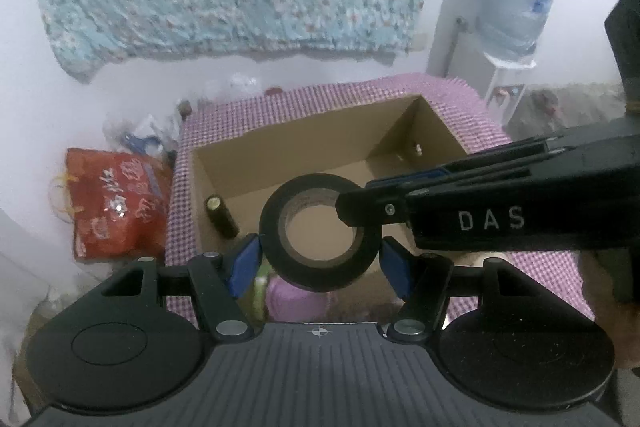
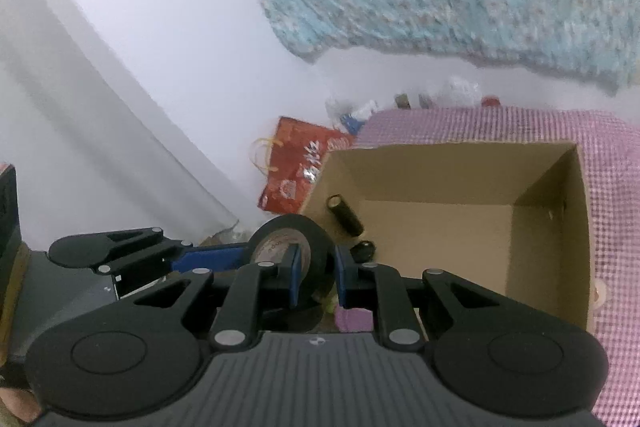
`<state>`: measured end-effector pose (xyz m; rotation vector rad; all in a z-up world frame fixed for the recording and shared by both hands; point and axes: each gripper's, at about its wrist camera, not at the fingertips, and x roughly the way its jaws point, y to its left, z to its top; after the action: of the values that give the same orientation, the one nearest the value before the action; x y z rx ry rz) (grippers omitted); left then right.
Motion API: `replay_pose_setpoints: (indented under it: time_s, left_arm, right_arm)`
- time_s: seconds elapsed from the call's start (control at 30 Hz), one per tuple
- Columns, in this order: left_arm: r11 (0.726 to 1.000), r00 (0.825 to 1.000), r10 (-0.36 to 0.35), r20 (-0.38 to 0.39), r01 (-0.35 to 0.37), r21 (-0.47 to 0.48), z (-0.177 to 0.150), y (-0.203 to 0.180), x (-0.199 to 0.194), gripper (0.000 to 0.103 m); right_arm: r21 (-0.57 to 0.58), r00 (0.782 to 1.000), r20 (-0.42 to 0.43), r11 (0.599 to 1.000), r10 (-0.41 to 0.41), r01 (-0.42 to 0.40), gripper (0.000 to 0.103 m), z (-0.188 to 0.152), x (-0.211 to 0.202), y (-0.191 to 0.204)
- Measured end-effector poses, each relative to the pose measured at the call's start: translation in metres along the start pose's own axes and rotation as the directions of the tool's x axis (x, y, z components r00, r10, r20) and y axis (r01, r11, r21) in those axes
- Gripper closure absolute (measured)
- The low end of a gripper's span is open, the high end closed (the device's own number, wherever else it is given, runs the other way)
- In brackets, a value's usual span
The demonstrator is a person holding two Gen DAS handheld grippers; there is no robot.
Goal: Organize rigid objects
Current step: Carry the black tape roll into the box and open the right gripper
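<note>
A black tape roll (image 1: 318, 269) hangs above the near edge of an open cardboard box (image 1: 280, 151), with its hole facing the left wrist camera. My left gripper (image 1: 319, 253) is shut on the roll, one blue pad on each outer side. My right gripper (image 1: 354, 205) comes in from the right and pinches the roll's upper right rim. In the right wrist view the roll (image 2: 316, 229) is nearly edge-on and my right gripper (image 2: 317, 267) clamps its wall. The left gripper's blue finger (image 2: 216, 255) reaches the roll from the left. A dark cylinder (image 1: 222, 219) (image 2: 346, 215) lies in the box.
The box (image 2: 552, 227) stands on a table with a pink checked cloth (image 1: 472, 115) (image 2: 616, 267). A small black object (image 2: 363, 250) lies near the cylinder. A red bag (image 1: 116, 203) (image 2: 300, 171) sits on the floor at the left. A water jug (image 1: 512, 7) stands at the back right.
</note>
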<state>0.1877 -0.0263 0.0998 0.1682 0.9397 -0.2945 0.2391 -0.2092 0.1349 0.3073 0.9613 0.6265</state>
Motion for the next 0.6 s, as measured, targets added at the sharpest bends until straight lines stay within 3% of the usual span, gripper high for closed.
replay_pose_setpoints:
  time_s: [0.23,0.47,0.6]
  left_arm:
    - [0.999,0.983,0.030,-0.180,-0.027,0.020,0.038,0.014,0.077,0.038]
    - [0.999,0.936,0.041,-0.351,-0.042,0.003,0.037,0.028,0.139,0.038]
    - [0.998,0.916,0.048,-0.398,-0.055,-0.006,0.030,0.036,0.161,0.036]
  right_arm:
    - [0.096,0.991,-0.134,0.995,0.000,0.013,0.084,0.042,0.073,-0.050]
    - [0.172,0.959,-0.283,0.984,0.015,0.036,0.084,0.036,0.144,-0.086]
    - [0.191,0.944,-0.329,0.980,0.017,0.049,0.084,0.027,0.173,-0.098]
